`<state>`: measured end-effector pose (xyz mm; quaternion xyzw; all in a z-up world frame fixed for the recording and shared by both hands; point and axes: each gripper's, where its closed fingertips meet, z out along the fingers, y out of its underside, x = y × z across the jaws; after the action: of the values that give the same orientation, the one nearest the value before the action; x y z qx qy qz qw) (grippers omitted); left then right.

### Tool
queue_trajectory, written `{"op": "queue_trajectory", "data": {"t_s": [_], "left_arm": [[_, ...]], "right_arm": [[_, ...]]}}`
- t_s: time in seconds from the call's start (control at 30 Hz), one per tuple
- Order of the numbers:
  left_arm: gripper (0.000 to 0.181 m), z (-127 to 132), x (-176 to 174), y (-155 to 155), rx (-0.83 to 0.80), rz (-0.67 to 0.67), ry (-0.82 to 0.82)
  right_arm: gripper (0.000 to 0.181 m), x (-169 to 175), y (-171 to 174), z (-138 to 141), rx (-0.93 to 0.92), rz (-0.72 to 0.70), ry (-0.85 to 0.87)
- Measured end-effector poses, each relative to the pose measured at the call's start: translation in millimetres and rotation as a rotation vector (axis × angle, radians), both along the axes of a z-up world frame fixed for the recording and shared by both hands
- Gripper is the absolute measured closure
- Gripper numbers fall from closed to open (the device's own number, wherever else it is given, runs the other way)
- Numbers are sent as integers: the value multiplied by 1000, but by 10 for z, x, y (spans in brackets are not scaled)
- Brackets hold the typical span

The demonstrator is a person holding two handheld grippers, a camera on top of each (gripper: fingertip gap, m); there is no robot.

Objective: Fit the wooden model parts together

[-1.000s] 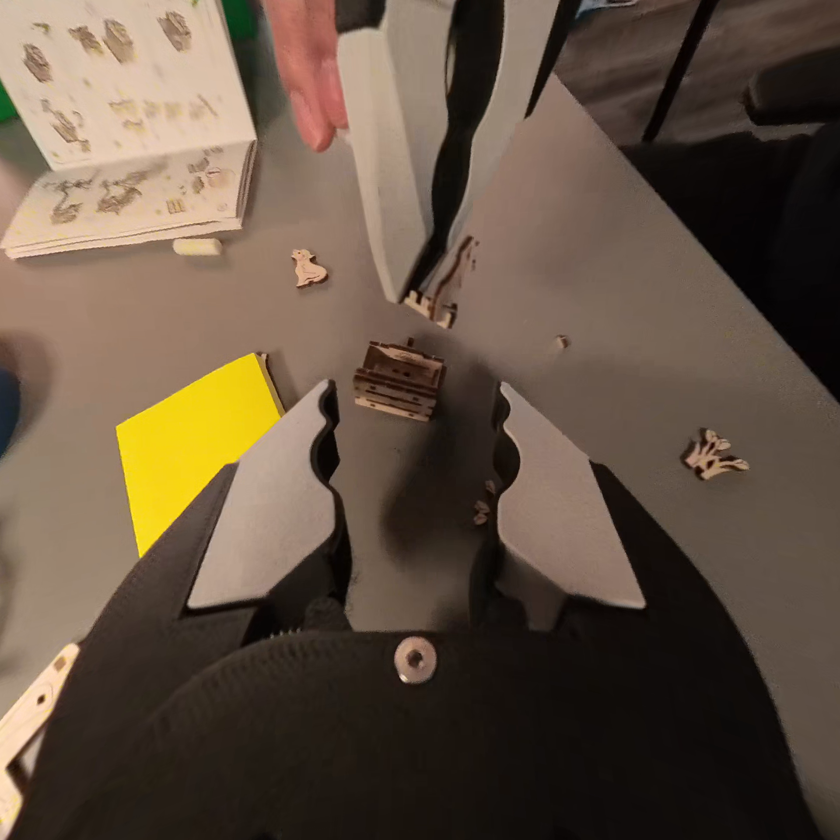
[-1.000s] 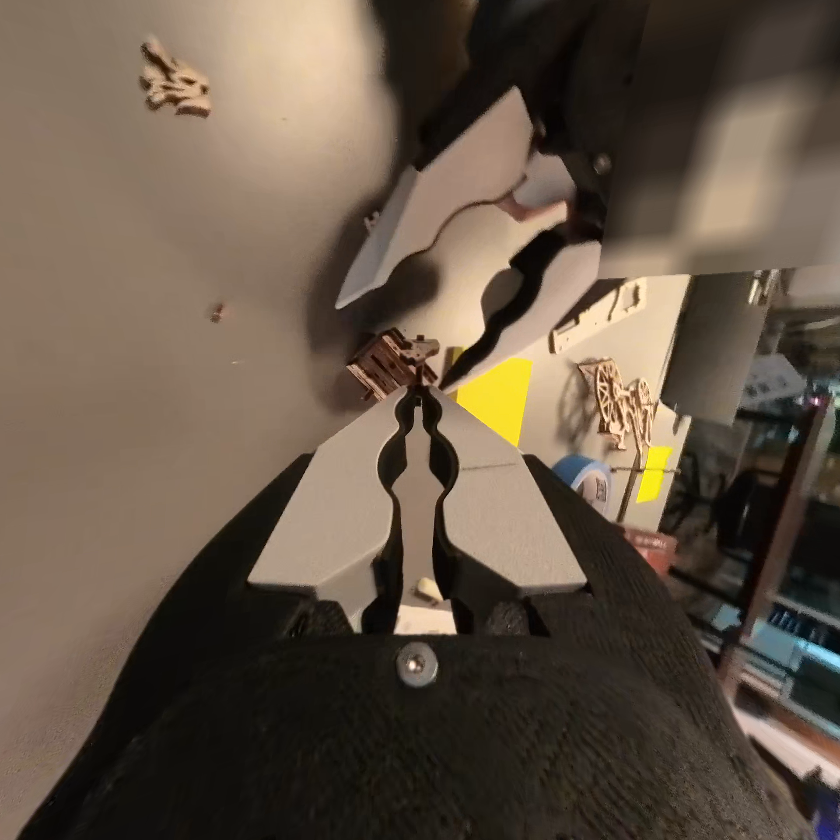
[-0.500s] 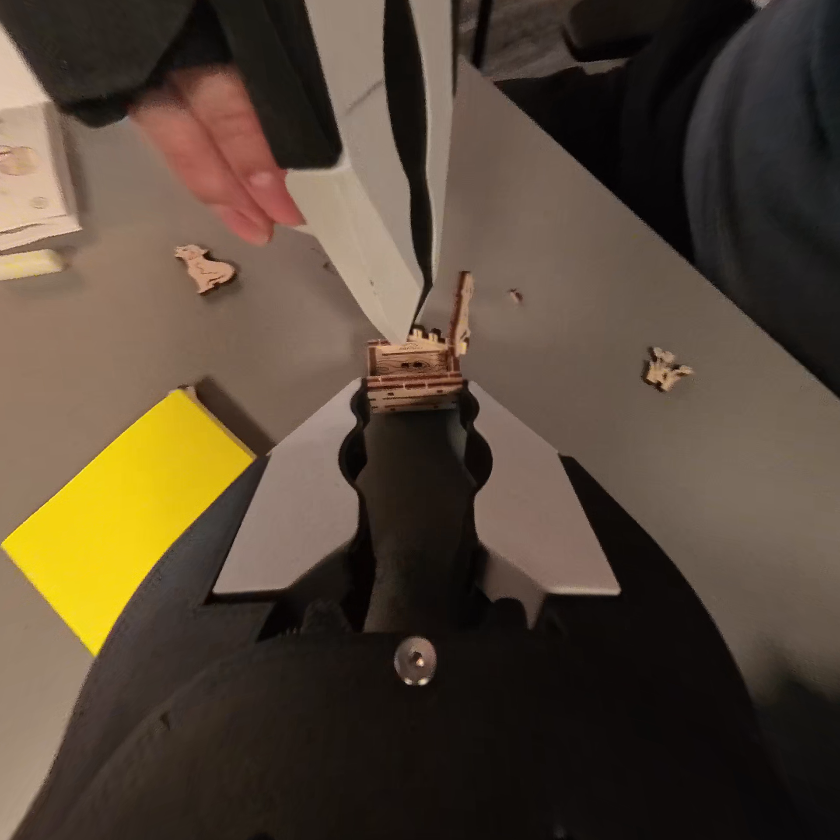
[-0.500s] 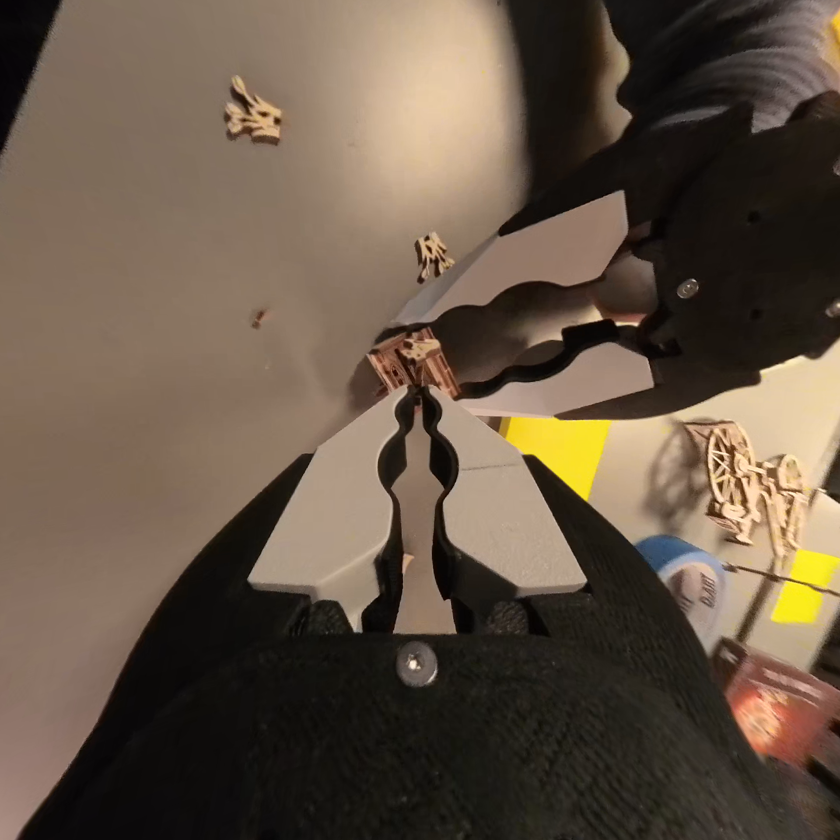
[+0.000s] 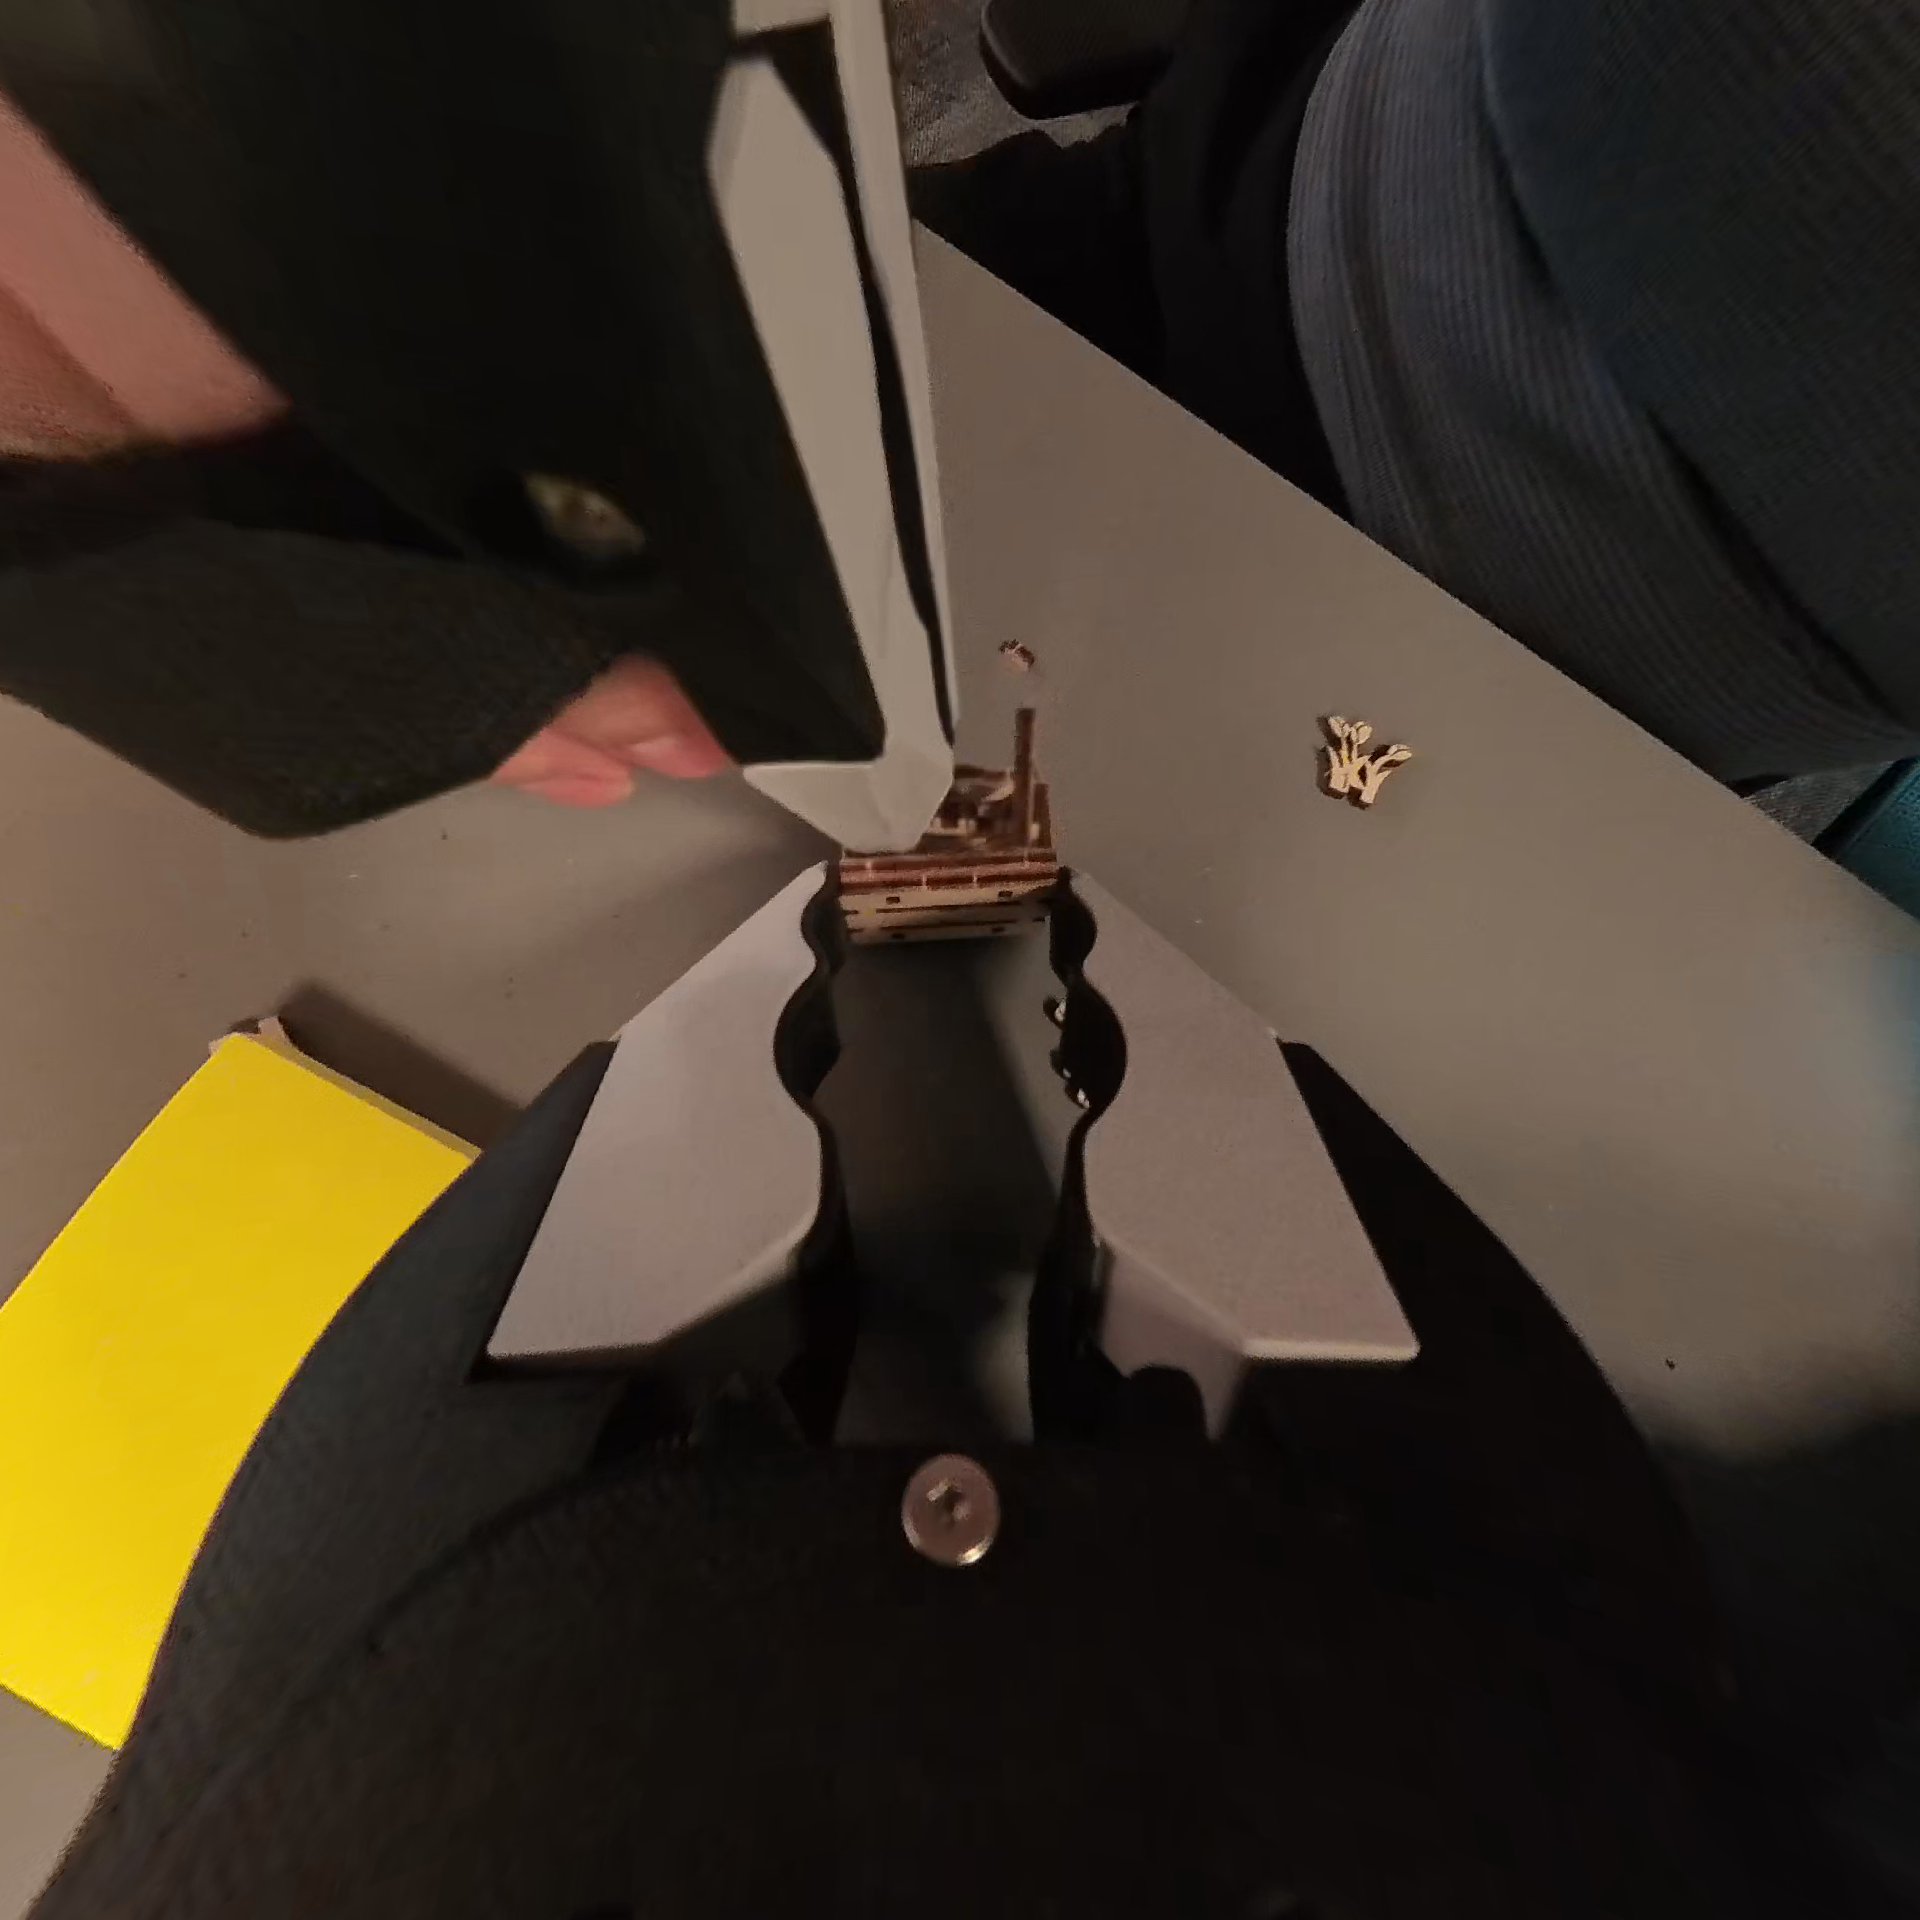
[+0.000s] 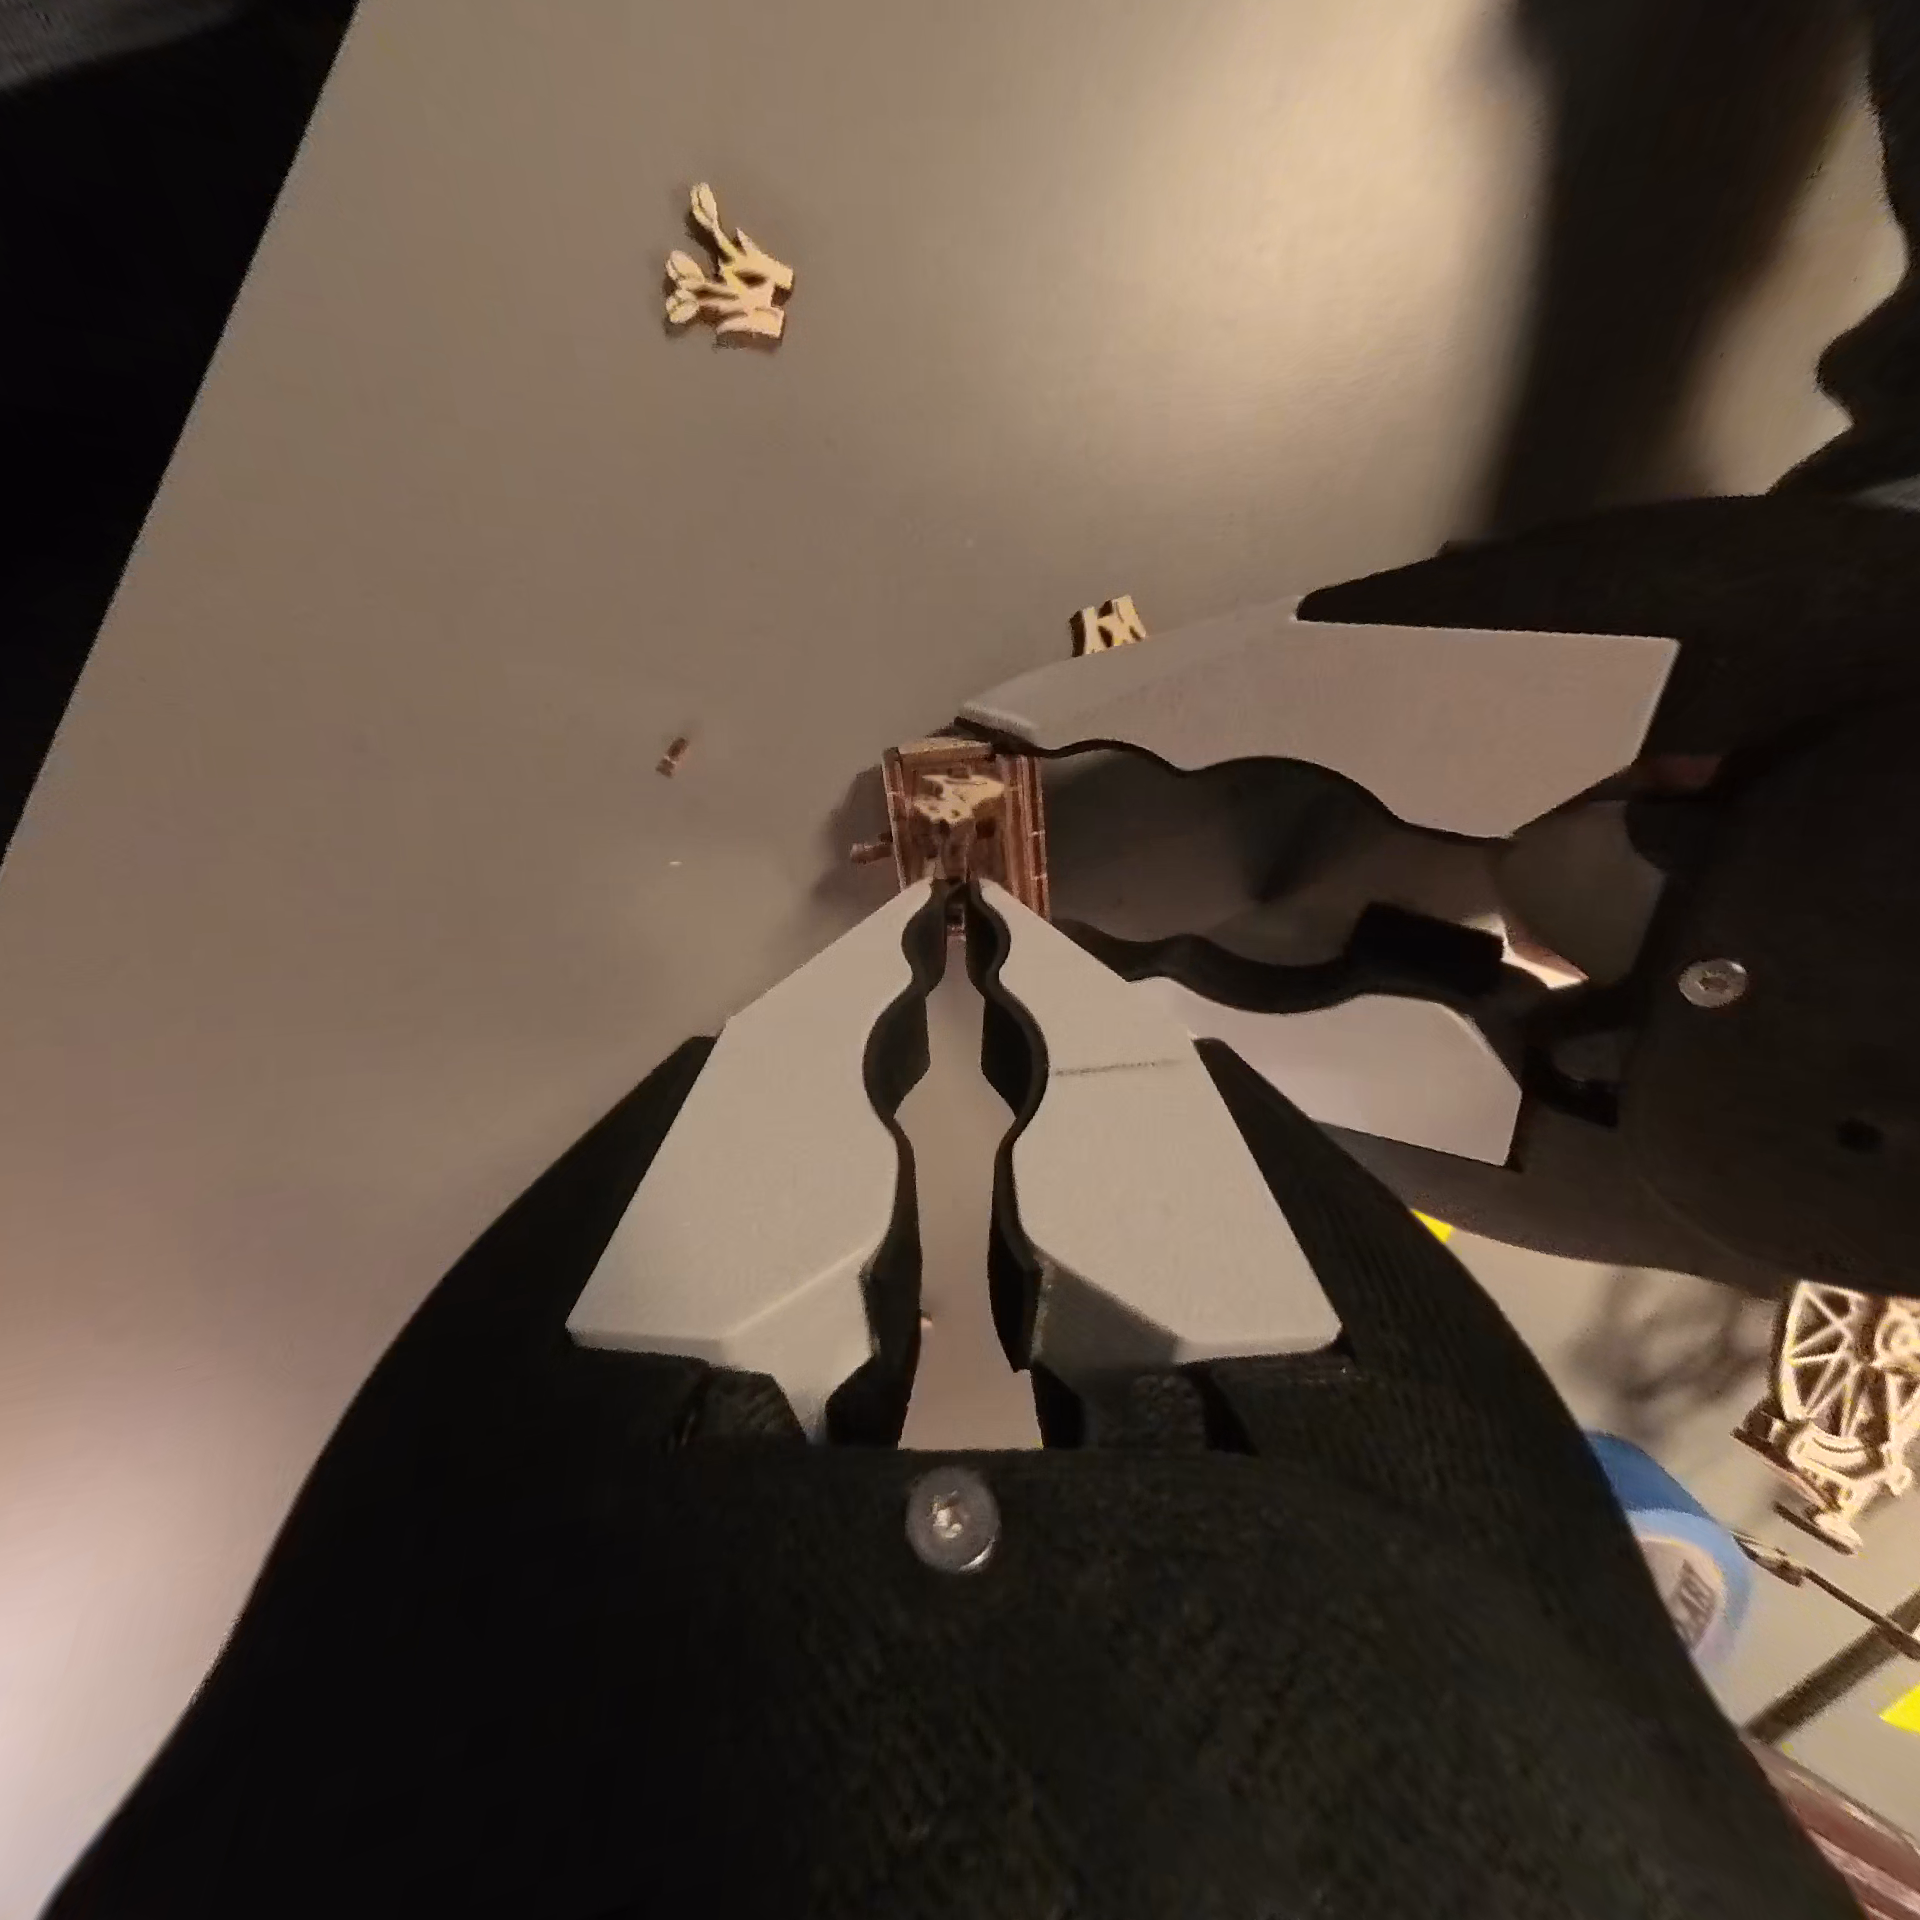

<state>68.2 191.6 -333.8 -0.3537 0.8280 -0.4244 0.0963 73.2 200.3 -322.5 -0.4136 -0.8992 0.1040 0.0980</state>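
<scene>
Wooden model parts meet between both tongs: the left tongs (image 5: 951, 904) pinch the small laser-cut, brick-patterned wooden box (image 5: 948, 891) just above the grey desk (image 5: 1351, 935), while the right tongs (image 6: 954, 902), pressed nearly together, nip a thin flat wooden cut-out (image 6: 954, 802) set against the box's open top. Judging by that fingertip hold, the cut-out could twist, snap or slip. It could then drop among the loose wooden shapes (image 6: 729, 283), if it is pushed in off-line.
</scene>
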Motion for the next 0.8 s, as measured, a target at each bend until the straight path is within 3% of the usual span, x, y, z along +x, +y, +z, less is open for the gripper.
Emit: {"op": "queue_trajectory", "data": {"t_s": [0.8], "left_arm": [[143,2,7,-19,-1,-8,-1]], "right_arm": [[181,10,-8,-10,83,60,-80]]}}
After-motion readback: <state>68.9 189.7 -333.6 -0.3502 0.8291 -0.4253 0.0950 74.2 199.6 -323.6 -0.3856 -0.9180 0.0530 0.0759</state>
